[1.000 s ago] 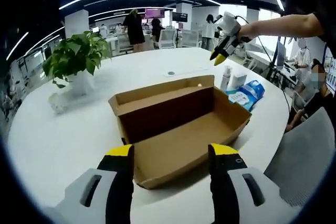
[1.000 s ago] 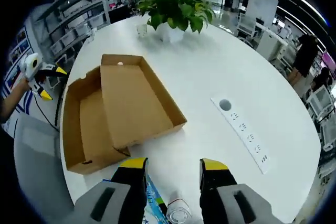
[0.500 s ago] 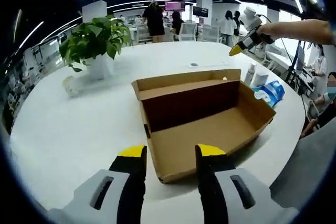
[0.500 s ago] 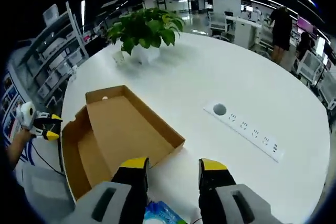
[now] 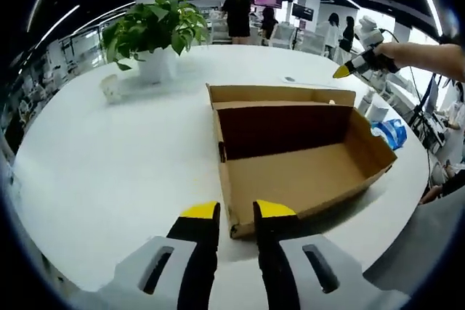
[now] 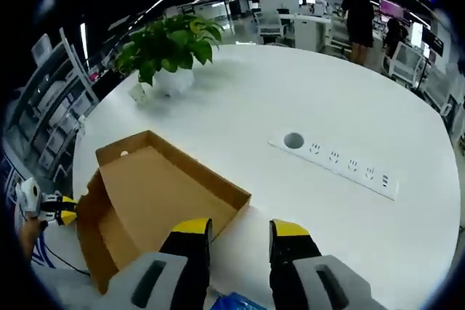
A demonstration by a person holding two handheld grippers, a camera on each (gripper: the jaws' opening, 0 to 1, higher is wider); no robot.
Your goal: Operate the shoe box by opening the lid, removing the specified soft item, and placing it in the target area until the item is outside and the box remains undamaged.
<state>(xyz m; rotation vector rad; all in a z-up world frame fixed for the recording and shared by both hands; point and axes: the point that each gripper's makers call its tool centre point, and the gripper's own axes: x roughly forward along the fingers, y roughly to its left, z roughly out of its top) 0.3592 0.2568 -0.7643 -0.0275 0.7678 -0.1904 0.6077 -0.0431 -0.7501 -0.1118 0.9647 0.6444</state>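
Observation:
The brown cardboard shoe box lies open on the white table, its lid folded up at the far side, and its inside is bare cardboard. My left gripper hovers just before the box's near corner, jaws a narrow gap apart with nothing between them. A blue soft pack lies on the table right of the box. My right gripper is held high beyond the box in a person's hand. In the right gripper view, my right gripper is open above the box, the left gripper far left.
A potted green plant and a small glass stand at the table's back left. A white power strip lies mid-table. A white bottle stands near the blue pack. People and desks fill the office behind.
My left jaws have drawn much closer together as that gripper moved toward the box's near corner. The right gripper has shifted over the box, its jaws still apart.

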